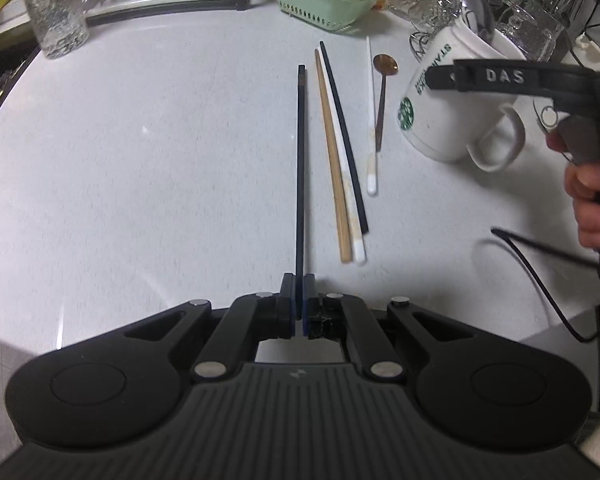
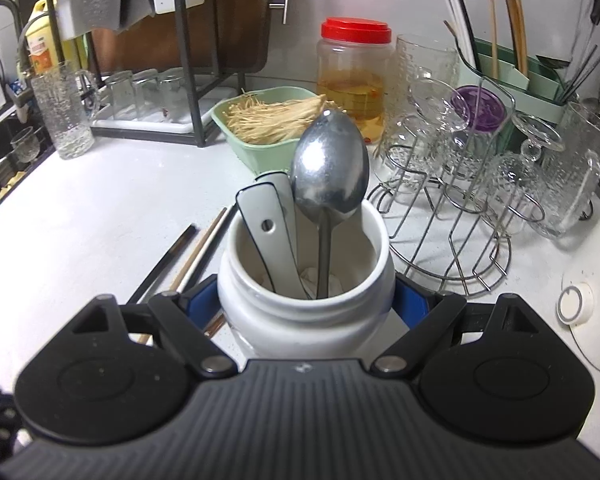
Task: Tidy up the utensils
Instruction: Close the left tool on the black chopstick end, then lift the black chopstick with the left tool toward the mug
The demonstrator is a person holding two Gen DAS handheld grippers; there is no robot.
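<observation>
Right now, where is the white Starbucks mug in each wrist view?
Left wrist view: white mug at upper right, tilted, held by the right claw.
Right wrist view: same mug at bottom centre, between the claw's fingers, with a steel spoon inside.
Shared landmark: green basket.

white mug (image 1: pixel 456 108), green logo; mint basket (image 1: pixel 324 4)

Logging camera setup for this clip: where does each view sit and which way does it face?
Left wrist: on the left hand-held gripper, looking down along a dark chopstick it clamps, over the white counter; a hand shows at right.
Right wrist: on the right hand-held gripper, facing the white mug it grips, toward the dish racks.
Shared: mug, loose chopsticks, green basket.
</observation>
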